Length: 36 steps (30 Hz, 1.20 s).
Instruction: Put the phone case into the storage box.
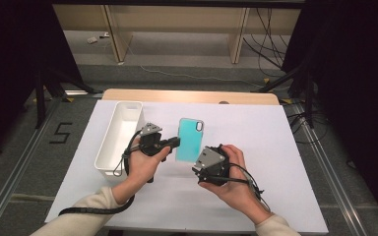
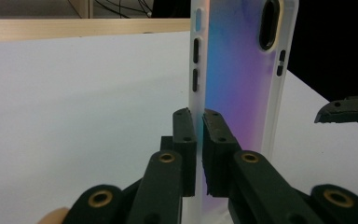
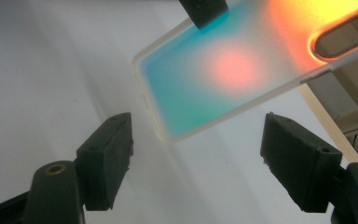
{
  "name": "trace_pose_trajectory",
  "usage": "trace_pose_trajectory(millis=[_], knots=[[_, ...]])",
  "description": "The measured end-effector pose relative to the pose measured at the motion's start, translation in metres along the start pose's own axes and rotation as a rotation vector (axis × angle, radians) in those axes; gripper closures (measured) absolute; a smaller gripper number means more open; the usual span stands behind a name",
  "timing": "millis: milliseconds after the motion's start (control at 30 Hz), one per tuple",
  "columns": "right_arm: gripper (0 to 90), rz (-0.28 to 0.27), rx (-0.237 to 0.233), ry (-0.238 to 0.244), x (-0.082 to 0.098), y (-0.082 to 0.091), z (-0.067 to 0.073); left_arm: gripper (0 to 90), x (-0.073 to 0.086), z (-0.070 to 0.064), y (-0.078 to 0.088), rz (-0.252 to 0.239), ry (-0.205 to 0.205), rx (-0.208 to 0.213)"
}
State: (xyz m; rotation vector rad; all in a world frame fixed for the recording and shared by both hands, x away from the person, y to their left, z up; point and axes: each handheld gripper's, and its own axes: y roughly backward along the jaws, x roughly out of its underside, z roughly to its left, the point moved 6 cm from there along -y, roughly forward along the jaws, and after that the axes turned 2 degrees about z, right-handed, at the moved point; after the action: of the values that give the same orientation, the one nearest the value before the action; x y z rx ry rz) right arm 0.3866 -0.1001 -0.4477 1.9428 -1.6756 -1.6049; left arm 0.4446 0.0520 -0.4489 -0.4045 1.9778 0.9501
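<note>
A translucent phone case [image 1: 189, 137] with a teal-to-pink sheen lies level over the middle of the white sheet. My left gripper [image 1: 177, 143] is shut on its left long edge. In the left gripper view the two pads [image 2: 185, 135] pinch the frosted rim of the case [image 2: 242, 70] just below the side button slots. My right gripper [image 1: 200, 167] is at the case's near end, and its jaws stand wide open. The case's lower corner [image 3: 200, 84] lies just beyond the gap between my right gripper's tips [image 3: 198, 135], touching neither pad.
A long white bin [image 1: 104, 156] stands at the left of the sheet, close to the left hand. The white sheet [image 1: 266, 147] covers a wooden table [image 1: 189, 96]. Beyond the table's far edge are floor cables and table legs.
</note>
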Motion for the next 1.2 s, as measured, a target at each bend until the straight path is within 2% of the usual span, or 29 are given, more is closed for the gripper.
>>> trace_pose_trajectory(millis=[67, 267, 300, 467, 767, 800, 900, 1200], knots=[[25.6, -0.003, 0.013, -0.011, 0.003, 0.001, -0.002, 84.9, 0.0, 0.0, 0.0, -0.001, 0.0, -0.003], [23.7, -0.015, 0.011, -0.049, 0.008, 0.004, -0.004, 84.8, -0.002, 0.0, 0.003, -0.006, 0.001, 0.004], [23.4, -0.028, 0.023, -0.049, 0.008, 0.004, -0.006, 84.8, -0.003, 0.001, 0.004, -0.008, 0.003, 0.003], [22.7, -0.045, 0.002, -0.092, 0.011, 0.006, -0.009, 84.9, -0.005, 0.001, 0.007, -0.015, 0.003, 0.005], [21.7, -0.075, 0.0, -0.136, 0.017, 0.01, -0.015, 84.9, -0.008, 0.003, 0.012, -0.024, 0.002, 0.003], [21.7, -0.084, 0.001, -0.154, 0.018, 0.011, -0.017, 84.9, -0.009, 0.003, 0.013, -0.032, 0.0, 0.009], [21.5, -0.084, -0.003, -0.166, 0.021, 0.013, -0.018, 84.8, -0.01, 0.003, 0.015, -0.032, -0.004, 0.007], [21.0, -0.106, -0.001, -0.245, 0.034, 0.018, -0.023, 84.9, -0.011, 0.007, 0.025, -0.044, -0.001, -0.003]])
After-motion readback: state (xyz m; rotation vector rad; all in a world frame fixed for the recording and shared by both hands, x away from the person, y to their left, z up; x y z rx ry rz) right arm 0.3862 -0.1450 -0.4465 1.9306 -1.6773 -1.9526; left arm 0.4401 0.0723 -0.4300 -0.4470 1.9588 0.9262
